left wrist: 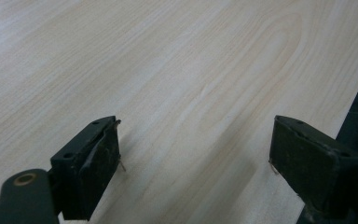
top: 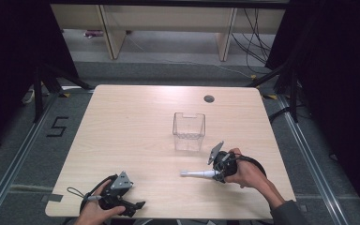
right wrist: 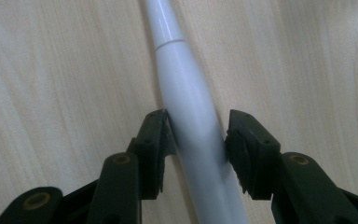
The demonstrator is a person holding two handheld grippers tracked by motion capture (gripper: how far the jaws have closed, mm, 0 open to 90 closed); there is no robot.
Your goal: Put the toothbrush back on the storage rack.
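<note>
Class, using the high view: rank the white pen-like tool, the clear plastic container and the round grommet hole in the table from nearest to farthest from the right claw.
1. White pen-like tool: between the right claw's jaws, lying on the table.
2. Clear plastic container: mid-table, just beyond the claw.
3. Round grommet hole: near the table's far edge.

Blurred where the white handle (right wrist: pixel 193 121) passes between the right gripper (right wrist: pixel 196 140) fingers (right wrist: pixel 156 140), so contact there hard to judge. Cut off by the top and bottom edges of the right gripper view. Beside the clear box (top: pixel 188 131), too small in the high view to tell the handle's tip.
</note>
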